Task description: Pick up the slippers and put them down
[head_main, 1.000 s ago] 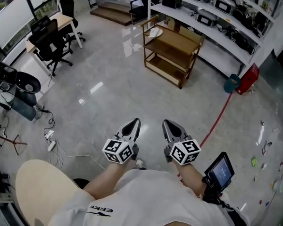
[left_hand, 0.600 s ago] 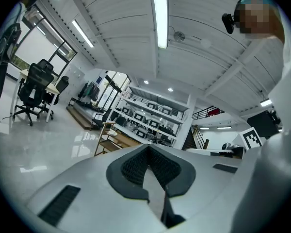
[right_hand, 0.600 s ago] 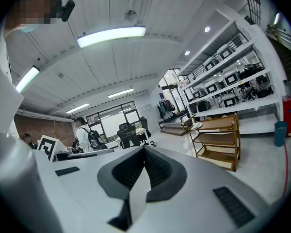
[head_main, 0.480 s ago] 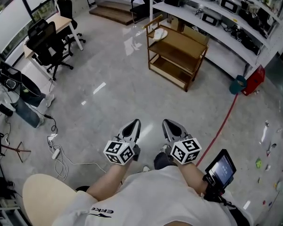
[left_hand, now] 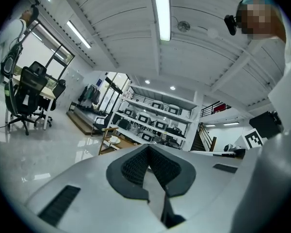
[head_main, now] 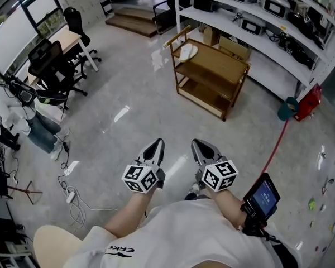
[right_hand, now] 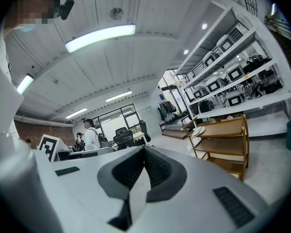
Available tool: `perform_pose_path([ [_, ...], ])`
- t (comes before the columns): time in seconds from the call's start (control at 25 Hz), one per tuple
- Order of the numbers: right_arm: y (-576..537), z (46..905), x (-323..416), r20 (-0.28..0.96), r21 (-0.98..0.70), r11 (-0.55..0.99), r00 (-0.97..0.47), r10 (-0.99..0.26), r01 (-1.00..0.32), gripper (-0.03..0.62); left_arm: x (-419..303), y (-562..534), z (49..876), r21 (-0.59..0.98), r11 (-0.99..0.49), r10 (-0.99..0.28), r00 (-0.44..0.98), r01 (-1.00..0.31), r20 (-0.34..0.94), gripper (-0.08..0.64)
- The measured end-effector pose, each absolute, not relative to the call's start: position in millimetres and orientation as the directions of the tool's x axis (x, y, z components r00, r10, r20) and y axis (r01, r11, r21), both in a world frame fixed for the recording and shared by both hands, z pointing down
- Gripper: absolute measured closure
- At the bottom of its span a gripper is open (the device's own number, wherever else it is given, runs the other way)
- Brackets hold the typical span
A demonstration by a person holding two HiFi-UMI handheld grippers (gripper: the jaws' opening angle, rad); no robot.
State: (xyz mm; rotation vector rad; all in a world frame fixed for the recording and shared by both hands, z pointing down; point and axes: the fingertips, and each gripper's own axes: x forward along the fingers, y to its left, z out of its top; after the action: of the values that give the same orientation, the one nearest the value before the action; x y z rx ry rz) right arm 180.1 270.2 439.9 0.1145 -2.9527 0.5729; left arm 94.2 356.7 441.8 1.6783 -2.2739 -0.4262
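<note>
Jaws shut, empty, on L gripper & R gripper, lower centre. Slippers atop rack, upper centre, well apart.

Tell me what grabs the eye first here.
Two grippers sit side by side low in the head view, left gripper and right gripper, both shut and empty. Ahead of them stands a wooden rack with pale slippers on the left end of its top shelf.
</note>
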Motion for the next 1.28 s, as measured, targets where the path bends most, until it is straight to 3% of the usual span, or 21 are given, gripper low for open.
perform_pose_path([
  [0.68,122.6,453.8,100.4,0.155,-0.411,0.898,-0.983,-0.101,-0.157,0.588,6.5,213.6,452.4,0.385,0.266,-0.964,-0.249,-0.883,0.096,0.557],
  [1.28,43.2,463.0,-78.4,0.205,-0.367,0.886,-0.954,-0.219,-0.283,0.588,-185.5,126.8,465.5,0.418,0.167,-0.986,-0.148,-0.893,0.077,0.557],
])
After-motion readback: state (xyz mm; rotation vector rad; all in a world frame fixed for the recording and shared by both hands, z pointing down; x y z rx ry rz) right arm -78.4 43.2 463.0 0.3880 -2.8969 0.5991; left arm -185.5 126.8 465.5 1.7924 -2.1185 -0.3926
